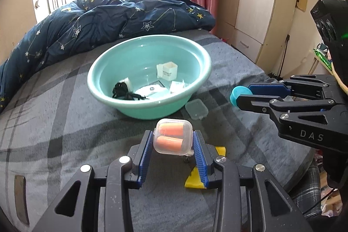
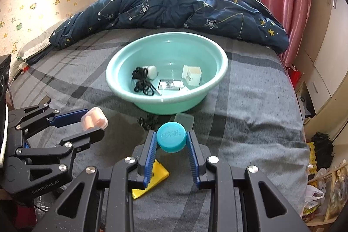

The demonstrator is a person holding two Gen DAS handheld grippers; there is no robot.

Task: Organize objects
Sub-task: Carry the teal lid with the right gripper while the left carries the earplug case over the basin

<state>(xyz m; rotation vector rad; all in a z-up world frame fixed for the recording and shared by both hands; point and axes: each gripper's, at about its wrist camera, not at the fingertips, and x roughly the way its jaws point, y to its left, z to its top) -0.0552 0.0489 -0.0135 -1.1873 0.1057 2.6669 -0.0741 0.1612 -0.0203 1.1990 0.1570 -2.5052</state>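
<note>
My left gripper [image 1: 173, 136] is shut on a clear earplug case [image 1: 173, 137] with orange earplugs, held above the bed short of the teal basin [image 1: 121, 101]. It also shows in the right wrist view [image 2: 94, 121]. My right gripper [image 2: 171, 138] is shut on a blue round cap [image 2: 171, 140], also seen in the left wrist view [image 1: 239, 95]. The basin [image 2: 121, 88] holds a black cord [image 2: 142, 82], a white box [image 2: 191, 75] and flat packets.
A small clear plastic box [image 1: 196, 109] lies in front of the basin, with a black clump [image 2: 148, 121] beside it. A yellow piece [image 2: 152, 182] lies under the grippers. A dark starry duvet [image 2: 174, 8] is heaped behind. The bed edge and wardrobe are right.
</note>
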